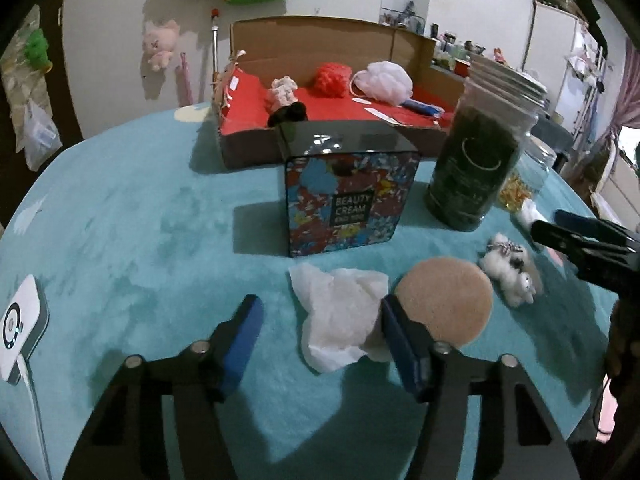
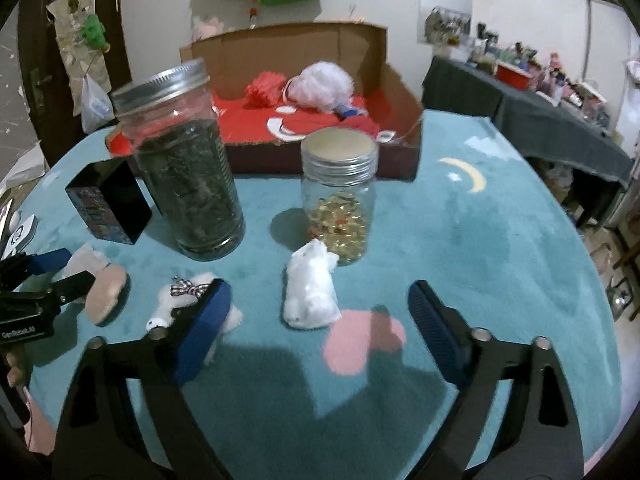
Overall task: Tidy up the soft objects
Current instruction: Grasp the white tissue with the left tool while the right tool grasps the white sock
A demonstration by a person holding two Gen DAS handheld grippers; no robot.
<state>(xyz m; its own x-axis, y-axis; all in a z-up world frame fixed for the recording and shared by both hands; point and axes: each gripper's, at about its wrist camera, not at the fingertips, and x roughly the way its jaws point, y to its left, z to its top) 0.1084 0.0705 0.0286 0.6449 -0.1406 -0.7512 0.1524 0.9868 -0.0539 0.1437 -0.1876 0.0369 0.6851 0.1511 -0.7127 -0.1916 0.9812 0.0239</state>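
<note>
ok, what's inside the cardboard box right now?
In the cardboard box, on a red lining: a pink plush, red pouf, white pouf, something blue. The front wall and cream tin hide the near floor.

Both wrist cams are angling down close over the teal table [image 1: 120,220], facing the cardboard box [image 1: 320,36]; they're sharing the dark-filled jar [image 2: 188,184] and the round pad [image 1: 448,300].
</note>
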